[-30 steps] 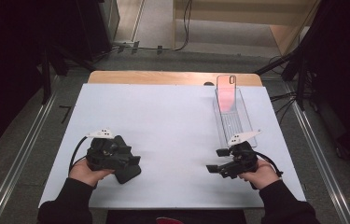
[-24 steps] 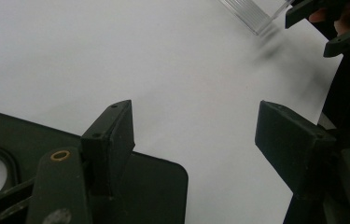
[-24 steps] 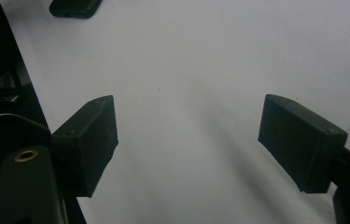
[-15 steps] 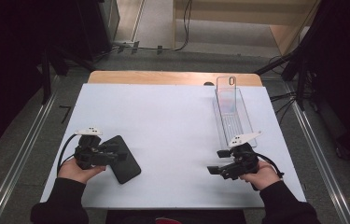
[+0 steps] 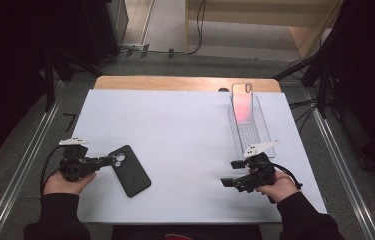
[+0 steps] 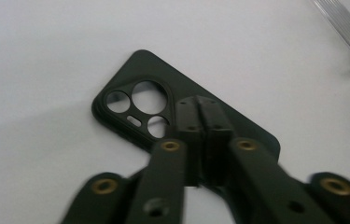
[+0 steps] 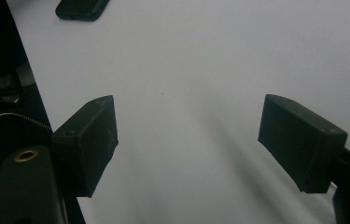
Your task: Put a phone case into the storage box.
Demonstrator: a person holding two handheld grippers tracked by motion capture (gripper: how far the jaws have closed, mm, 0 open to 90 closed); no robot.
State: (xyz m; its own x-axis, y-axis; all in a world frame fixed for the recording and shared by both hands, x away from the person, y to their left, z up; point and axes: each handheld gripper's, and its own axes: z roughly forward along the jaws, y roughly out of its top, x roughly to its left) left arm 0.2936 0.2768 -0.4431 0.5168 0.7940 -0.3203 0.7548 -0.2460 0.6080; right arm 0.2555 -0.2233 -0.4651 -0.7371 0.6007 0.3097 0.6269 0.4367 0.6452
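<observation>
We judge the black phone case (image 5: 130,170) set down, lying at the table's (image 5: 175,130) seven o'clock beside our left gripper (image 5: 106,161), jaws just closed empty, while our right gripper (image 5: 227,182) waits wide open; next, probably re-grasp its edge.

The black case (image 5: 130,170) lay flat, back up, with round camera cutouts. It sat just ahead of the left gripper (image 6: 203,108).
</observation>
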